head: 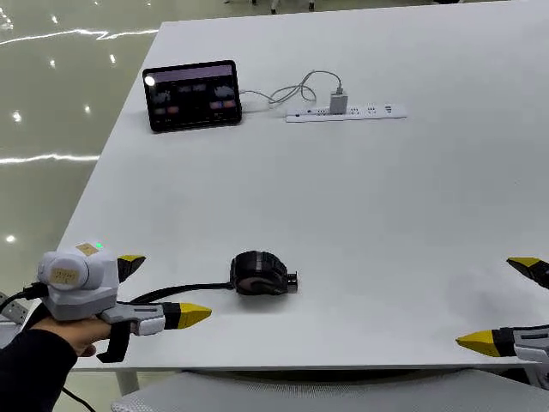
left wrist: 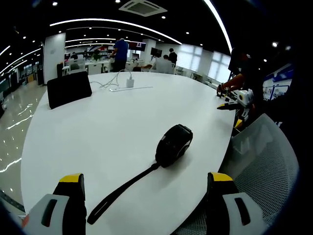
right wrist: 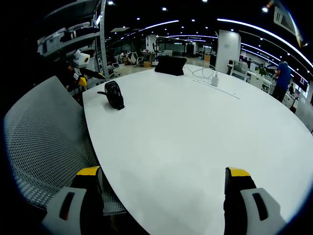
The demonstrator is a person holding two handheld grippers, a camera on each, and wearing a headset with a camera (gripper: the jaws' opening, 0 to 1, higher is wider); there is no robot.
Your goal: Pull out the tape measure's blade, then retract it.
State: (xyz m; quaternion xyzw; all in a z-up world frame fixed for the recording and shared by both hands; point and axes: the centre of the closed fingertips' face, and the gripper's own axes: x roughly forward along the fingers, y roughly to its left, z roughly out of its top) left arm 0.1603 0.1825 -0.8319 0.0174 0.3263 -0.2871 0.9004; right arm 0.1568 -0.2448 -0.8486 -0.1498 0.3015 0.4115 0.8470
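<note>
Lying near table edge, tape measure faces spread left tongs.

The white surface looks smooth and matt. The tape measure on it has a black plastic case with a faint sheen. Beyond the tape measure, the tablet has a glossy screen, and the floor is polished, mirror-bright.

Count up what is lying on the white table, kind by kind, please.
Tape measure: 1
Tablet: 1
Power strip: 1
Charger with cable: 1
Total: 4
</note>
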